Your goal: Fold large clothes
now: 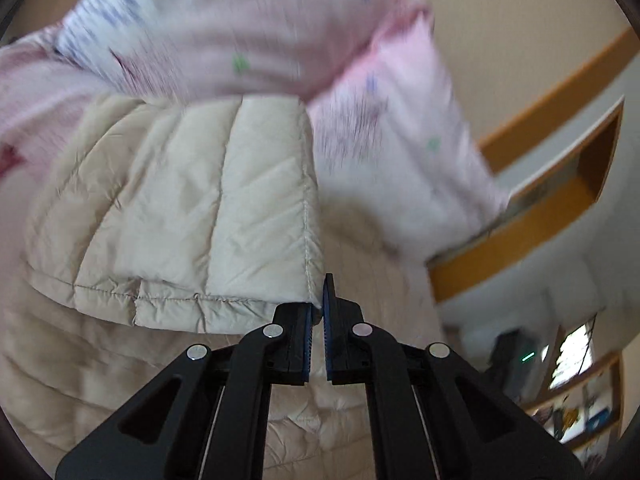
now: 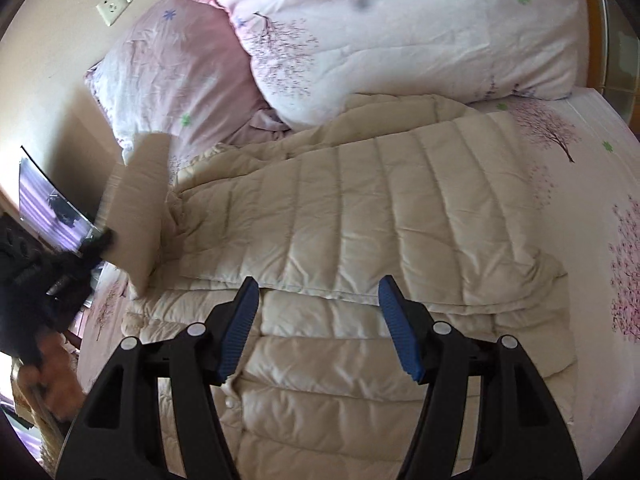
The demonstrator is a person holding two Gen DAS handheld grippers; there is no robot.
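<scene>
Over the bed, mid-fold
Your left gripper (image 1: 317, 312) pinches the puffer jacket (image 2: 360, 216) sleeve; right gripper (image 2: 318, 328) hangs spread; next, lay that sleeve across

I see the bed (image 2: 592, 216) covered by a white sheet printed with pink trees. A cream quilted jacket (image 2: 360, 220) lies spread across its middle. At the head end, a pink pillow (image 2: 176, 80) and a bunched flowered duvet (image 2: 400, 32) rest on it, the duvet touching the jacket.
</scene>
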